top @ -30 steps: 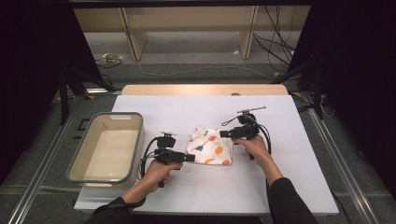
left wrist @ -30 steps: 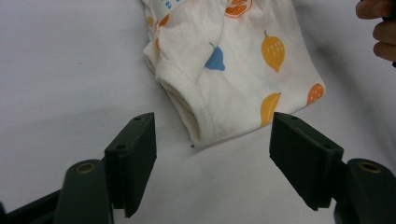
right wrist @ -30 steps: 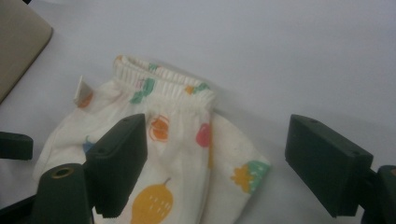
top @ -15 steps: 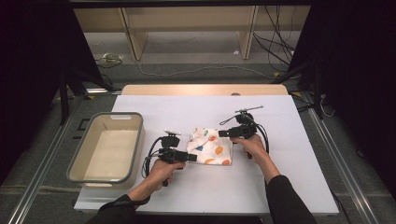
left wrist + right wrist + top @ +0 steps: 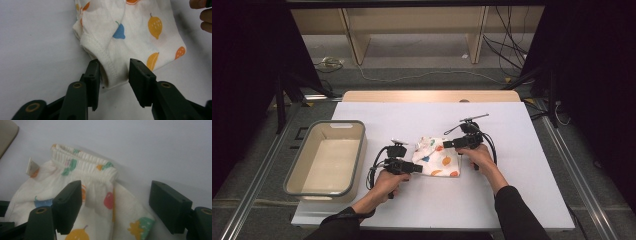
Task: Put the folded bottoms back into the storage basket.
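A small fruit-printed garment [image 5: 437, 156] is lying folded near the middle of the white worktop [image 5: 522, 200]. The left gripper [image 5: 113, 72] is straddling its stitched hem with jaws apart, not yet pinching — likely lining up a grasp. The right gripper [image 5: 115, 207] is hovering wide open over the elastic waistband side. A grey bin [image 5: 294, 172] is sitting at the worktop's left edge — bare surface is lying open all around the cloth

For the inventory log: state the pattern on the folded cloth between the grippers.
Cream folded cloth printed with small fruits in yellow, orange, blue, red and green; clearest in the left gripper view.
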Demonstrator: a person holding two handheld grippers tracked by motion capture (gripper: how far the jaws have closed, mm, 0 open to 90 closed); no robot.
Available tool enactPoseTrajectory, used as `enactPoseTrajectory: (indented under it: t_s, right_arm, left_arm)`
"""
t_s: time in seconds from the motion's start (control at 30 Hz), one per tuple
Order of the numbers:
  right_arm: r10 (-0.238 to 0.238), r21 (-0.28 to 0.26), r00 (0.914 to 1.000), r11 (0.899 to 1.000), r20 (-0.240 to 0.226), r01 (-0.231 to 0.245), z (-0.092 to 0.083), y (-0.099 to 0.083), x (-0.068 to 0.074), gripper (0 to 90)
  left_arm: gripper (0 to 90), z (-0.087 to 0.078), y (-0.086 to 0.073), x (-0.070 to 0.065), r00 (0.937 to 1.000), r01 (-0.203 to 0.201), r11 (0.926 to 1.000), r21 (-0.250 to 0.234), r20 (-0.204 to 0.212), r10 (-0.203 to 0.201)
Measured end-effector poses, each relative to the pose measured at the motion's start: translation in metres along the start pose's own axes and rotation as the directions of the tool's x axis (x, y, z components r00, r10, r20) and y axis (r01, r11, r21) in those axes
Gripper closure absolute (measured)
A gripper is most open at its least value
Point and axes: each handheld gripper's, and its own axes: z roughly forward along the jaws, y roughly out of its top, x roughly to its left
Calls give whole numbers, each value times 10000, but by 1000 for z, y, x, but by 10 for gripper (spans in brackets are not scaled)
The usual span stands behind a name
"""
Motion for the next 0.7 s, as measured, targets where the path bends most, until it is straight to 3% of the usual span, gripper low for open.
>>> enactPoseTrajectory:
  t_s: [0.13,0.43,0.6,0.7]
  right_arm:
    - [31,-10,9999,10000,-161,-31,1,0,1,342]
    - [-124,93,9997,9999,-208,126,2,-3,1,630]
    - [-277,178,9991,9994,-315,282,5,-4,5,780]
    - [-417,124,9986,9990,-339,422,4,-4,7,808]
  left_arm:
    - [683,1,0,0,10000,-26,10000,-28,4,26]
    - [810,1,-2,-3,9997,-243,9993,-272,-28,242]
    - [837,1,-3,-4,9994,-331,9989,-323,26,332]
    - [844,0,-3,-3,9984,-560,9981,-263,84,563]
